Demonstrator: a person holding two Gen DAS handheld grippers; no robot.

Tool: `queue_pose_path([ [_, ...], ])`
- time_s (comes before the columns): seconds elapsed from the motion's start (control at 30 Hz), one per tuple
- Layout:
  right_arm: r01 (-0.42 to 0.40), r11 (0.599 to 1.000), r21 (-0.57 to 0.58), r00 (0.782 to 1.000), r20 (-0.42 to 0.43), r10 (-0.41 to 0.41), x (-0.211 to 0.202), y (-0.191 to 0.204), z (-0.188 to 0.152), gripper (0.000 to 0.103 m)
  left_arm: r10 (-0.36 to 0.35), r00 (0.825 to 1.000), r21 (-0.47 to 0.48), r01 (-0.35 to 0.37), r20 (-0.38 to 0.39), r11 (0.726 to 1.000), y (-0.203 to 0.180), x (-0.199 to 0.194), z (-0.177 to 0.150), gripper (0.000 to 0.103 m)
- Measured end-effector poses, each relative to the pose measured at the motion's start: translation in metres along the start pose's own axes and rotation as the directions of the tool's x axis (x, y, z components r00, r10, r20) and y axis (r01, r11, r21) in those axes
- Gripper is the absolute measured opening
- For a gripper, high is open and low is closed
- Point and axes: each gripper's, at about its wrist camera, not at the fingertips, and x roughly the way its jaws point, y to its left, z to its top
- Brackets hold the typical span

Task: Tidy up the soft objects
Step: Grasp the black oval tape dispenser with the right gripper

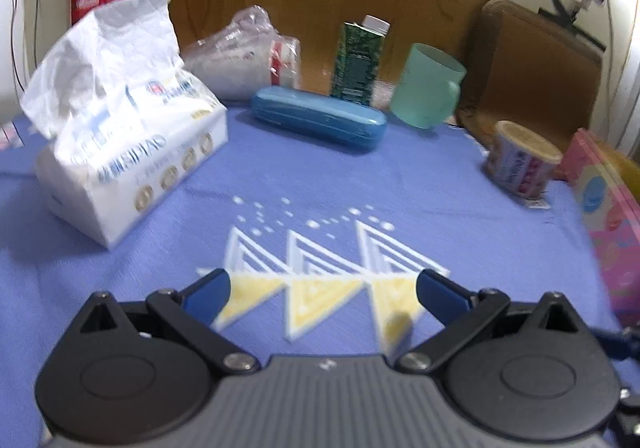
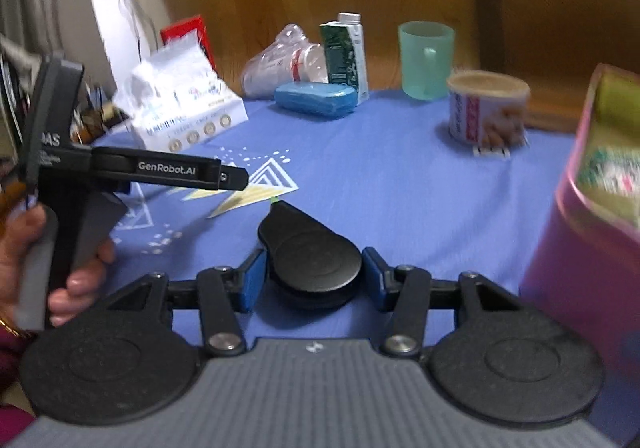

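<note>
Close under the right wrist lens, clamped between the blue pads of the right gripper (image 2: 313, 268): a black rounded object (image 2: 316, 244), teardrop-shaped and layered like a clamshell. Hard to say whether soft or rigid, or whether lifted off the blue cloth (image 2: 400, 188) or resting on it. Off to the right, cut by the frame and smeared by blur, a pink box (image 2: 560, 256) with greenish contents, unreadable. From the left wrist, left gripper (image 1: 322, 280) spread wide over the cloth's triangle pattern, nothing between the pads. Its handle in a hand (image 2: 80, 268), half cropped at the right wrist view's edge. Tissue pack (image 1: 132, 152) on the cloth, well ahead and left of the left gripper, apart from both tools, one sheet sticking up
</note>
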Motion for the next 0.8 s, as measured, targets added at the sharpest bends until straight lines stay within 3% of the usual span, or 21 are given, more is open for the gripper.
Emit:
queue_pose_path([
  [0.17, -0.017, 0.995, 0.095, 0.999, 0.032, 0.014, -0.007, -0.005, -0.008, 0.054, -0.153, 0.987, -0.006, 0.153, -0.043, 0.988, -0.020, -0.013, -0.002, 0.103],
  [0.27, -0.039, 0.990, 0.138, 0.998, 0.050, 0.032, -0.011, -0.009, -0.012, 0.054, -0.206, 0.975, -0.009, 0.206, -0.079, 0.978, -0.033, -0.011, -0.005, 0.103],
  [0.4, -0.076, 0.978, 0.192, 0.995, 0.073, 0.063, -0.015, -0.014, -0.017, 0.054, -0.236, 0.966, -0.009, 0.236, -0.102, 0.972, -0.045, -0.009, -0.007, 0.103],
  [0.57, -0.096, 0.973, 0.208, 0.993, 0.088, 0.080, -0.020, -0.015, -0.020, 0.054, -0.344, 0.927, -0.064, 0.338, -0.147, 0.939, -0.056, -0.006, -0.006, 0.103],
  [0.77, -0.110, 0.973, 0.205, 0.991, 0.102, 0.090, -0.022, -0.016, -0.022, 0.054, -0.396, 0.901, -0.082, 0.388, -0.177, 0.918, -0.070, -0.003, -0.007, 0.100],
  [0.8, -0.111, 0.973, 0.202, 0.990, 0.104, 0.091, -0.023, -0.016, -0.022, 0.054, -0.401, 0.899, -0.082, 0.392, -0.178, 0.916, -0.072, -0.003, -0.007, 0.095],
])
